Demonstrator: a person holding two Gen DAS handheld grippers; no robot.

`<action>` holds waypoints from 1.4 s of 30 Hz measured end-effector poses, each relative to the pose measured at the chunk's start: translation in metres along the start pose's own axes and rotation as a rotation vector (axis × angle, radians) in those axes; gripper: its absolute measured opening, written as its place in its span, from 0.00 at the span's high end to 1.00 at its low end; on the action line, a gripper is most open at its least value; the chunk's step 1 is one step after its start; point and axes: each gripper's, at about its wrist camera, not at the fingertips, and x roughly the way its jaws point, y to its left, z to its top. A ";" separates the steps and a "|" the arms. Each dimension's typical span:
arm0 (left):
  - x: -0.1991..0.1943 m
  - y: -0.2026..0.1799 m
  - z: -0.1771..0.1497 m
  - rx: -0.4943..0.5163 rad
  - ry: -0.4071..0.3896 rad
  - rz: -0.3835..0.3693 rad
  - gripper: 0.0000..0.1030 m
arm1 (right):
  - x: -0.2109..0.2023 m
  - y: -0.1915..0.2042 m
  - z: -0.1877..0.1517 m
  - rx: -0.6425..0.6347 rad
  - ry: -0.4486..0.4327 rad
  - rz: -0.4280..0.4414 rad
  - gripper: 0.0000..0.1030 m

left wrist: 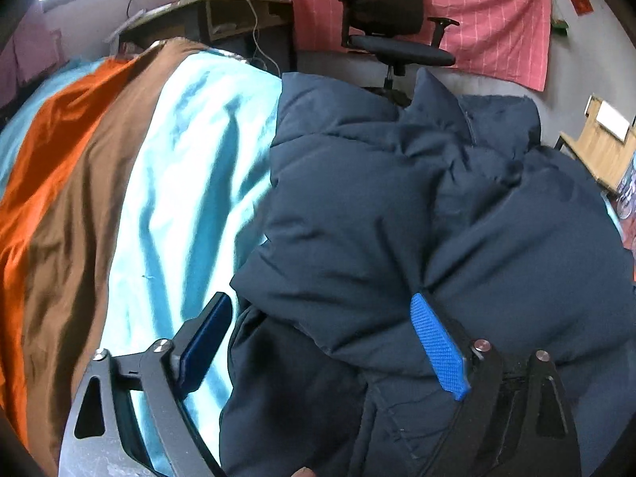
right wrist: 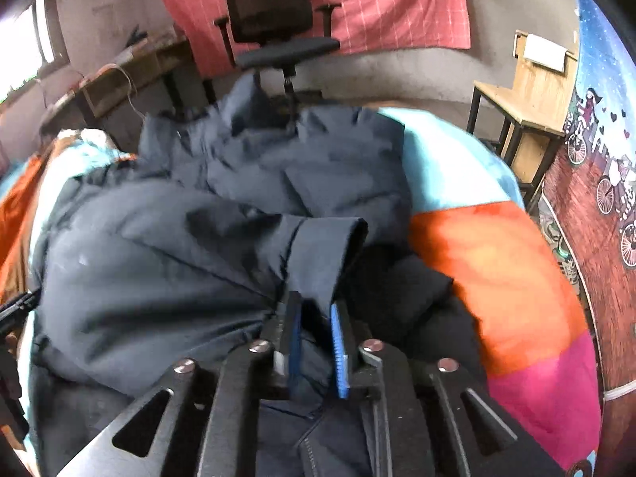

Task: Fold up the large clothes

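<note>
One navy puffer jacket point(left wrist: 417, 206) heaped on bed, over striped bedspread point(left wrist: 171, 183) (light blue, brown, orange bands; pink band too in right wrist view). Sits on right half of bed in left wrist view, bedspread bare to its left.

Left claw point(left wrist: 322, 351) spread wide, angled down. Right pad point(left wrist: 437, 351) against a jacket fold, left pad over bare light-blue sheet just beside jacket edge. Jacket bulk between and ahead of pads, not squeezed.

Right claw point(right wrist: 316, 342) nearly pressed together, pinching jacket cuff point(right wrist: 330, 254). Sleeve end runs up and away from pads, cuff opening facing right. Rest of jacket point(right wrist: 159, 238) piled left and ahead of claw.

Counts: 1 jacket, 2 claws, 1 black office chair point(left wrist: 391, 16) behind bed, 1 pink checked cloth point(left wrist: 477, 12) on wall, 1 cluttered counter point(left wrist: 222, 12) far left, 1 wooden stand point(right wrist: 528, 91) right.
</note>
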 end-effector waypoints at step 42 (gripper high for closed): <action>-0.092 0.012 0.098 0.053 0.094 -0.153 0.01 | -0.142 0.058 0.037 0.018 0.037 -0.012 0.13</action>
